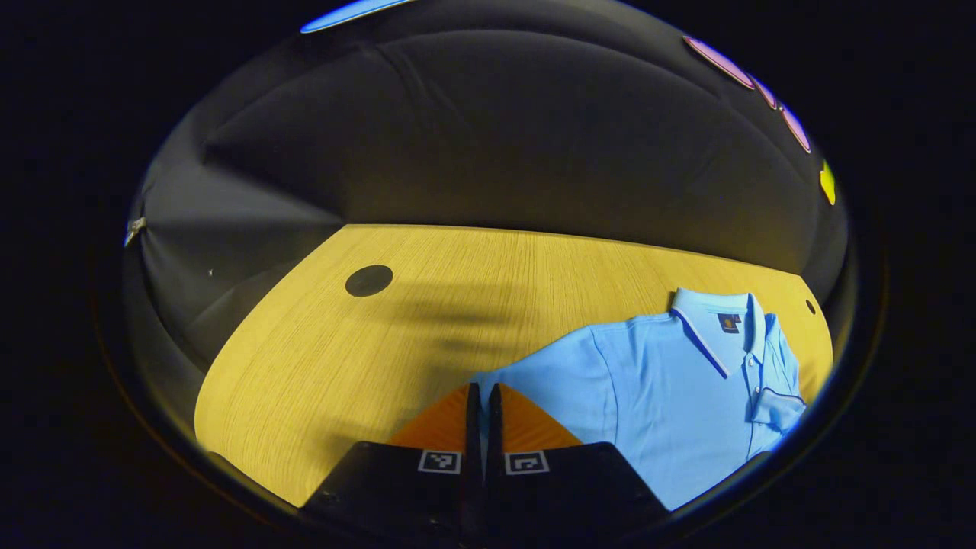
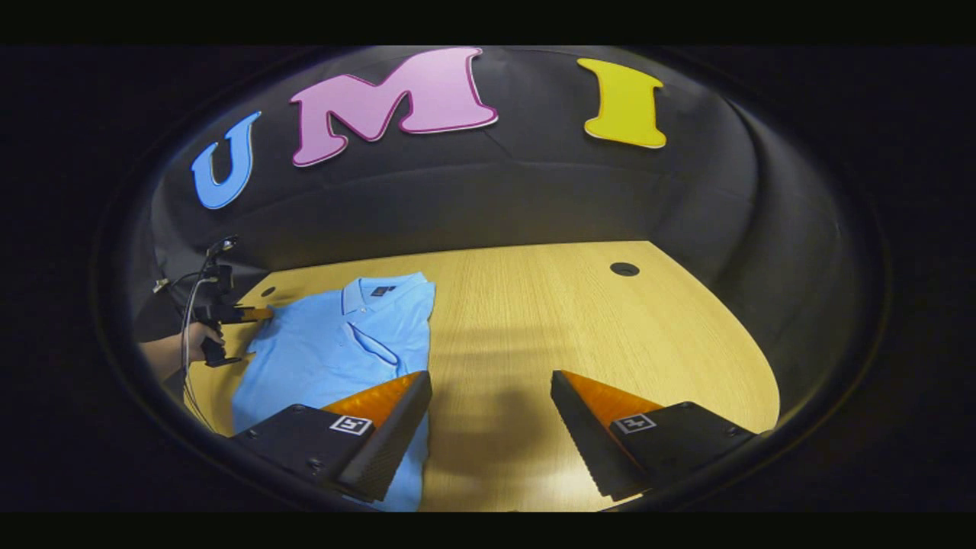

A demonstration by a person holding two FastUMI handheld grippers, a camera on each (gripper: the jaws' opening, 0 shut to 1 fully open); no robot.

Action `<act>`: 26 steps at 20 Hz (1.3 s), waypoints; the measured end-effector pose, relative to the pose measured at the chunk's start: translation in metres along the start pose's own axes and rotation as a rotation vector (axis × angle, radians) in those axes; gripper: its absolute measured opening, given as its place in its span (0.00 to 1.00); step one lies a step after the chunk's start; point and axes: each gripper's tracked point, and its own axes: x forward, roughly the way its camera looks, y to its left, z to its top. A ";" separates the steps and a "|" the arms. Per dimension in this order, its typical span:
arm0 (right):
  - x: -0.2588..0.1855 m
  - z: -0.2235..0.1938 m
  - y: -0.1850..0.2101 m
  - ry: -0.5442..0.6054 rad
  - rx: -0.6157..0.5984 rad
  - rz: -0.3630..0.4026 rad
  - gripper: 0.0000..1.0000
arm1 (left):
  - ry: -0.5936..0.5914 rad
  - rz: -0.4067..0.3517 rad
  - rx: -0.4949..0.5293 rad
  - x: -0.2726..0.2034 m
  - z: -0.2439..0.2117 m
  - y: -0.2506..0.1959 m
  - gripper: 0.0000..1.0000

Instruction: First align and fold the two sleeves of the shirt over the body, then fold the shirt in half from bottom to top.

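1. In the left gripper view the left gripper's point(image 1: 483, 393) fingers stand together at the bottom centre of the frame, with only a thin dark slit between them. Their tips sit at the cuff edge of the shirt's point(image 1: 671, 396) near sleeve point(image 1: 549, 377); whether cloth is pinched between them cannot be told.
2. In the right gripper view the right gripper's point(image 2: 492, 377) fingers stand wide apart at the bottom of the frame, with bare table point(image 2: 579, 320) between them and nothing held.
3. The light blue polo shirt lies flat on the wooden table, collar point(image 1: 713, 309) toward the far edge. It fills the lower right of the left gripper view and the left half of the right gripper view point(image 2: 343, 343).
4. One finger of the right gripper overlaps the shirt's lower edge in the frame.
5. At the far left of the right gripper view, a hand point(image 2: 200, 339) holds the left gripper, whose tips point(image 2: 263, 313) meet the shirt's sleeve near the shoulder.
6. Two round dark holes point(image 2: 624, 268) sit in the tabletop near its far edge.
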 end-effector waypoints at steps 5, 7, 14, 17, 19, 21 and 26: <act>-0.011 -0.003 -0.009 -0.002 0.007 -0.006 0.94 | -0.074 0.007 0.045 -0.024 0.033 -0.017 0.06; -0.015 -0.004 -0.011 -0.004 0.015 -0.008 0.94 | -0.092 -0.019 0.071 -0.039 0.045 -0.038 0.06; -0.032 -0.012 -0.007 0.008 0.018 -0.006 0.98 | -0.111 -0.178 0.097 -0.090 0.053 -0.155 0.06; -0.046 -0.013 -0.004 0.003 0.002 -0.011 0.98 | -0.080 -0.361 0.048 -0.118 0.043 -0.218 0.08; -0.057 -0.016 -0.001 0.003 0.001 -0.018 0.98 | -0.040 -0.451 0.006 -0.136 0.033 -0.240 0.16; -0.071 -0.022 0.005 0.002 0.001 -0.025 0.98 | -0.043 -0.505 -0.019 -0.156 0.030 -0.243 0.28; -0.110 -0.053 0.031 0.030 0.025 -0.031 0.98 | -0.083 -0.445 0.027 -0.214 0.009 -0.187 0.99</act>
